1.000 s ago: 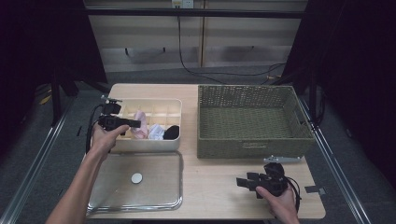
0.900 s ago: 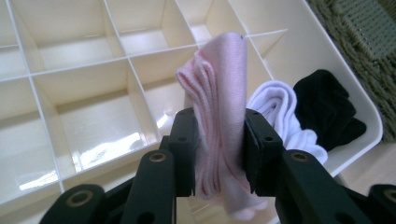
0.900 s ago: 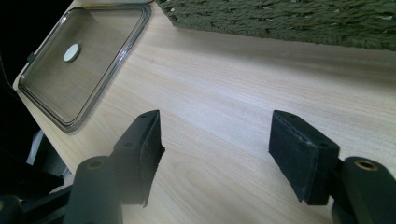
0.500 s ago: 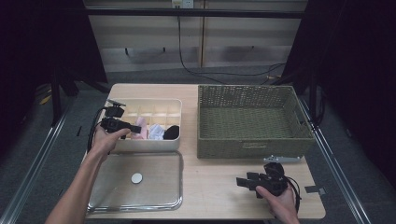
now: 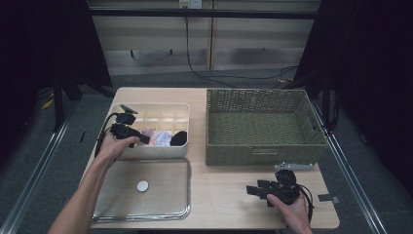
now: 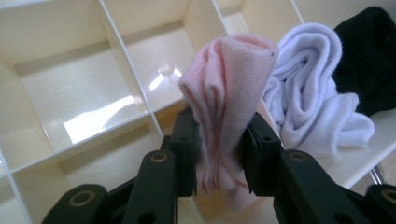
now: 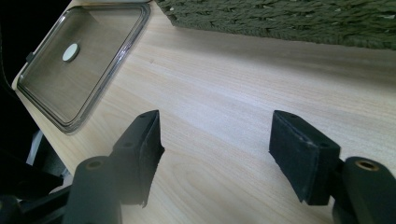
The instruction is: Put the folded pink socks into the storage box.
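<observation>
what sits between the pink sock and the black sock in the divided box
A white sock lies between the pink sock and the black sock, clearest in the left gripper view.

Three socks: pink (image 6: 224, 116), white (image 6: 313, 93), black (image 6: 369, 60). One divided box (image 5: 146, 109), one wicker basket (image 5: 263, 124), one clear lid (image 5: 146, 190).

On your wooden counter (image 5: 229, 195) lie three things: the cream divided box (image 5: 160, 151) at the back left, the clear lid (image 5: 160, 195) in front of it, and the woven basket (image 5: 263, 151) at the right.
</observation>
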